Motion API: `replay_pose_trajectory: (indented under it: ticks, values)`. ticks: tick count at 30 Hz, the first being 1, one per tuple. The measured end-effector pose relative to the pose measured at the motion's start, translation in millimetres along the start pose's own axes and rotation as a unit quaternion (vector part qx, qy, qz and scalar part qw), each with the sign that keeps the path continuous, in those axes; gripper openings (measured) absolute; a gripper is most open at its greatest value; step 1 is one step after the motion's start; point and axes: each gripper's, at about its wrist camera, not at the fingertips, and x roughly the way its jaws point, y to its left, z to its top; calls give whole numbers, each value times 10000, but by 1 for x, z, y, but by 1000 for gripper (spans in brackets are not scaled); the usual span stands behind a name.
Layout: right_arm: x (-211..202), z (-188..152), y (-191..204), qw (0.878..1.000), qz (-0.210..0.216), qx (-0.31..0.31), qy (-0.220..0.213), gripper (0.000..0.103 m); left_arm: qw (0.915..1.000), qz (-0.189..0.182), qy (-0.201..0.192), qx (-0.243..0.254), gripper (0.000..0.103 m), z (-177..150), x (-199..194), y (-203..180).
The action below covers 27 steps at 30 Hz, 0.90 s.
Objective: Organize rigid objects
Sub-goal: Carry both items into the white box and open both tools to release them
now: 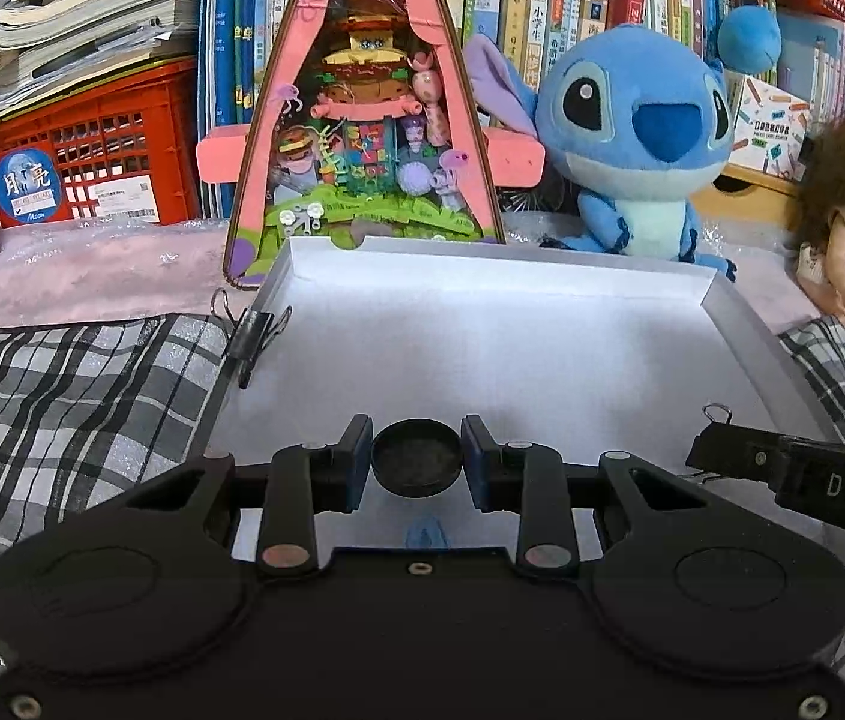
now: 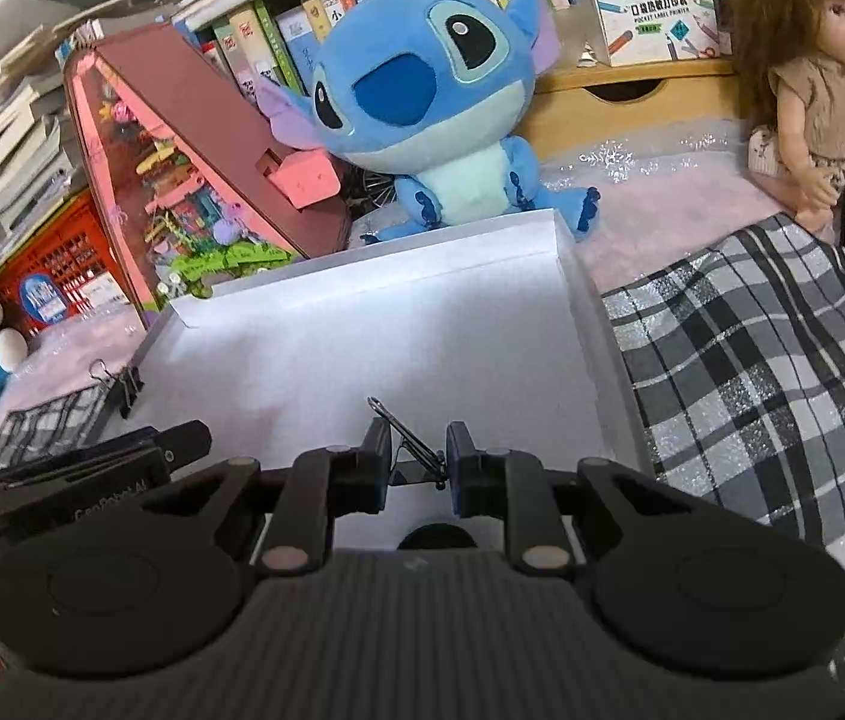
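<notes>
The left gripper point(image 1: 416, 461) pinches a round black cap point(image 1: 416, 463) between its fingers point(image 1: 356, 450), above the near part of a white tray point(image 1: 482, 330). The right gripper point(image 2: 418, 461) has its fingers point(image 2: 375, 459) pressed on a black clip point(image 2: 416, 456), also over the tray. A second clip point(image 1: 254, 333) grips the tray's left rim. The tray rests on a checked cloth point(image 1: 62, 396) with pink fabric beyond. Behind stand one pink triangular toy house point(image 1: 365, 120), one blue plush point(image 1: 632, 138), one doll point(image 2: 812, 90), then shelves of books
</notes>
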Motion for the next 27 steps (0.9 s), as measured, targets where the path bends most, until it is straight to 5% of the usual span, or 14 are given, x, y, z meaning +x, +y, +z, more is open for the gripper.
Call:
replay_pose_trajectory:
  ticks: [27]
  values:
    - [0, -13, 2, 9995, -31, -258, 153, 24, 9999, 73, -4, 75, 30, -12, 1, 1]
